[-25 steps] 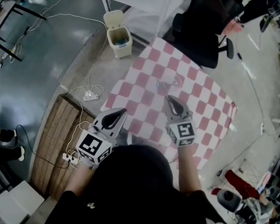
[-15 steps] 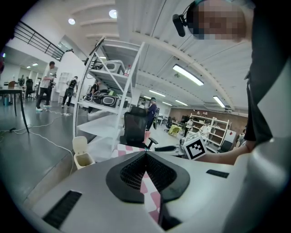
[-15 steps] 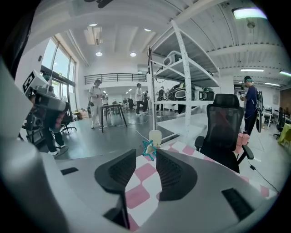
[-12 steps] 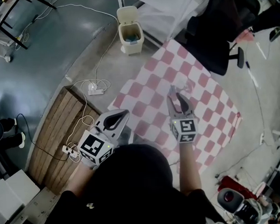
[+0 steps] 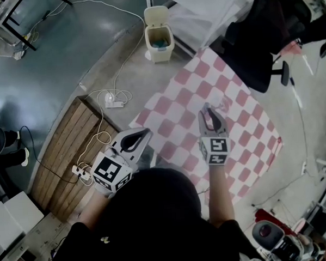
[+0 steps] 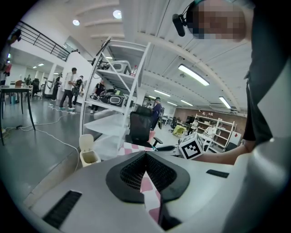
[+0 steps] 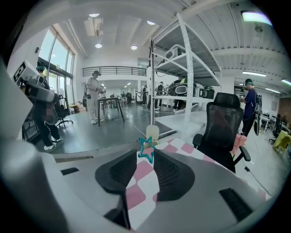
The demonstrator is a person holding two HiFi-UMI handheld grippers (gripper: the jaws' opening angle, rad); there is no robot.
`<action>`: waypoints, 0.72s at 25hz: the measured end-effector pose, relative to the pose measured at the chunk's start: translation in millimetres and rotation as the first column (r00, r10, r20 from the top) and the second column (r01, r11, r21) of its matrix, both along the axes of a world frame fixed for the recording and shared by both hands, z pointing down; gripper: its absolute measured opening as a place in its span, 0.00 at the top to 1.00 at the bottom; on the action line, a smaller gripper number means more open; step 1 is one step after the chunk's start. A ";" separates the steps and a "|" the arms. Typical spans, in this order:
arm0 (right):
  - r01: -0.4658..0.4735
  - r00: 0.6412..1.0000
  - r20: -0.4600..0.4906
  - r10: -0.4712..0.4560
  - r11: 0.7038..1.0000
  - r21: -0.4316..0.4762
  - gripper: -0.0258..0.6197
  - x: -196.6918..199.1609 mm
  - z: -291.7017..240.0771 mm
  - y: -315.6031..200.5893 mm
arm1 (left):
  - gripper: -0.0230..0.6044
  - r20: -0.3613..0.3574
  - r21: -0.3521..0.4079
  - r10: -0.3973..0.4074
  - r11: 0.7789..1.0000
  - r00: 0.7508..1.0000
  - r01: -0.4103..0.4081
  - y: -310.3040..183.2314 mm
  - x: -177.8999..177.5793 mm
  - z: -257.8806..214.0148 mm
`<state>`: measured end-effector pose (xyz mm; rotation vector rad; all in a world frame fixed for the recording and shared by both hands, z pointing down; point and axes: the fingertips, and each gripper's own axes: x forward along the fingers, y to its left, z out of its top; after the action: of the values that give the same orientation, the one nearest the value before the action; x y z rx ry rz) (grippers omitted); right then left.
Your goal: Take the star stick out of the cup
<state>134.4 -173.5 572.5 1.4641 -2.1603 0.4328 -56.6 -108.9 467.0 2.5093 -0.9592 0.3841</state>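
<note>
A teal star-shaped stick top [image 7: 147,149] stands just beyond my right gripper [image 7: 148,158], in the gap between its two jaw tips. The jaws are apart and closing, and I see no pad pressing on the star. In the head view the right gripper [image 5: 211,110] reaches over the red-and-white checkered cloth [image 5: 244,129] to a small clear cup [image 5: 219,103], which shows only faintly at its tips. In the right gripper view the jaws hide the cup. My left gripper [image 5: 145,132] hangs near the cloth's left edge, shut [image 6: 145,155] and holding nothing.
A cream pedal bin [image 5: 159,34] stands on the floor beyond the cloth. A black office chair [image 5: 267,37] is at the far right corner. At the left lie a wooden pallet [image 5: 66,159] and a power strip [image 5: 114,104] with trailing cables.
My right gripper has moved forward up to the cup, and its jaws have gone from shut to apart around the star. The left gripper has stayed where it was.
</note>
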 end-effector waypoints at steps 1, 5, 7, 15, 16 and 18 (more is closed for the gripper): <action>-0.008 1.000 -0.001 0.008 1.000 -0.003 0.77 1.4 1.4 0.1 | 0.90 0.001 0.001 -0.001 1.000 1.000 0.001 0.4 -0.9 -0.3; -0.027 1.000 -0.001 0.027 1.000 0.006 0.80 4.1 1.1 -1.4 | 0.90 0.003 0.002 -0.006 1.000 1.000 0.006 0.7 -4.5 -1.2; -0.033 0.999 -0.005 0.033 0.999 0.012 0.81 4.4 -1.7 -2.2 | 0.90 0.001 0.004 -0.006 1.000 1.000 0.006 0.7 -5.8 -2.5; -0.066 0.997 -0.038 0.068 0.997 0.043 0.85 13.1 -12.7 -1.9 | 0.90 -0.009 0.018 0.013 1.000 1.000 -0.013 0.5 -3.4 -7.5; -0.069 0.997 -0.037 0.071 0.996 0.049 0.85 13.2 -15.2 -2.2 | 0.90 -0.009 0.019 0.015 1.000 1.000 -0.015 0.6 -3.6 -7.8; -0.074 0.996 -0.036 0.076 0.996 0.058 0.86 14.1 -18.6 -1.7 | 0.90 -0.012 0.021 0.017 1.000 1.000 -0.016 1.2 -4.2 -8.3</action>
<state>148.5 -175.3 553.8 1.5757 -2.1089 0.3690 -60.8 -107.7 458.7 2.5368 -0.9431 0.3659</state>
